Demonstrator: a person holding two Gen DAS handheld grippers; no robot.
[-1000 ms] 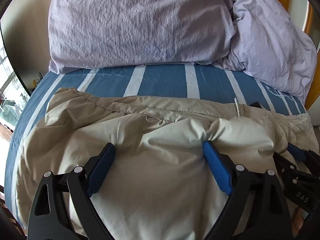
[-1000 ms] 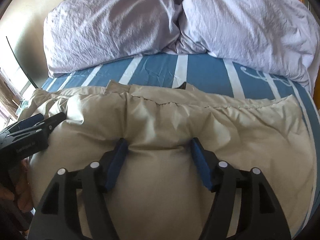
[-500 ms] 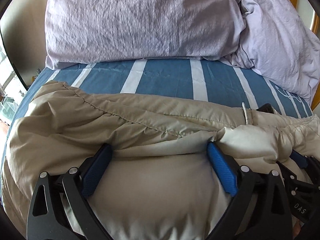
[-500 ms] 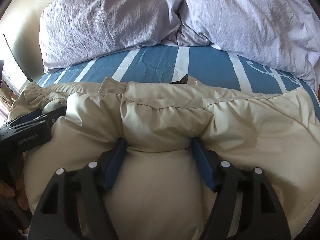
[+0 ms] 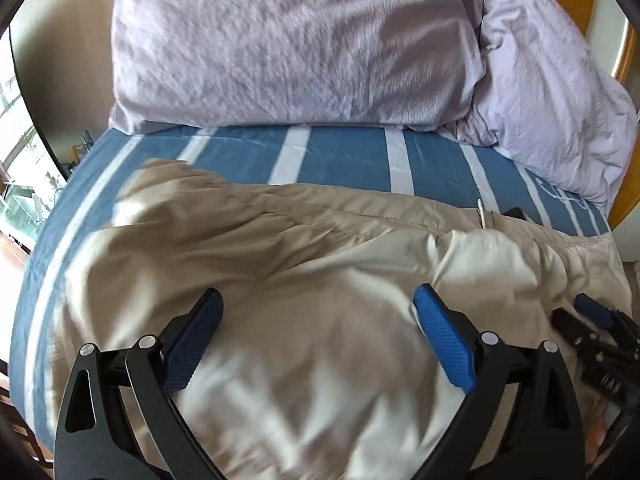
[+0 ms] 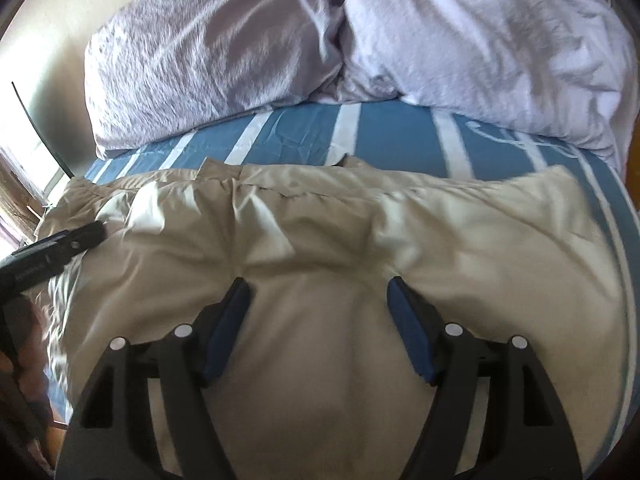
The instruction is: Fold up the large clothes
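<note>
Our left hand-held gripper [image 5: 316, 312] gapes over the beige garment [image 5: 300, 264]; our right hand-held gripper [image 6: 316, 296] is opening, cloth bunched between.

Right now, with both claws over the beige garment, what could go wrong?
1. The right claw is opening with a pinched ridge of the beige garment between its pads; fabric may snag as it lifts.
2. The left claw is open, so the puffy fold may spring back.

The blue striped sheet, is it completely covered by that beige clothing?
No: a wide band of the blue striped sheet lies bare between the beige garment and the lilac pillows.
</note>
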